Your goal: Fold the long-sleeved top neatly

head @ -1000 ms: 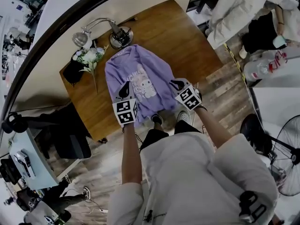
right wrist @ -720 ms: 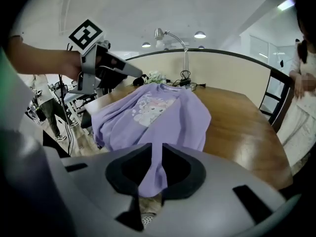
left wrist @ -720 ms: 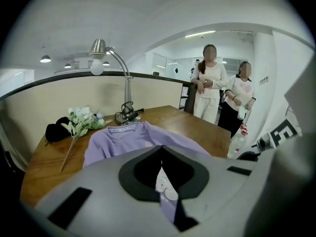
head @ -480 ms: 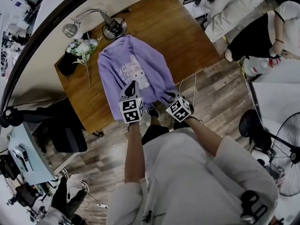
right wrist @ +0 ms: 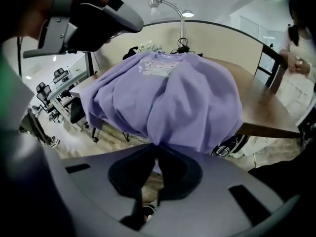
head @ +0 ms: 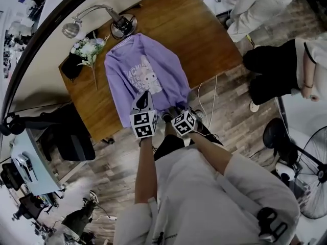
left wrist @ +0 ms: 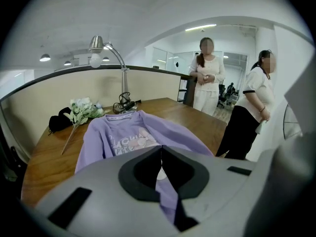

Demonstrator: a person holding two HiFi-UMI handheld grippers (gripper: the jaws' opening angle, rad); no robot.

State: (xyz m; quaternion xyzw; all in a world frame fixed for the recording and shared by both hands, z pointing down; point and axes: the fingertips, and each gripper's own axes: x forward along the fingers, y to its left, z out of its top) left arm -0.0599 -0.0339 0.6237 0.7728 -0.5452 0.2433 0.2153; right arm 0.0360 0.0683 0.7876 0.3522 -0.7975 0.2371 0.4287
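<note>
Pinches the bunched hem of the purple top (right wrist: 168,93) in the right gripper (right wrist: 157,151) at six o'clock, jaws just closing further on the cloth. Spills the top's folds over the wooden table (right wrist: 261,110) edge at four o'clock. Lamp (right wrist: 165,6) at twelve, left gripper (right wrist: 94,9) at eleven.
</note>
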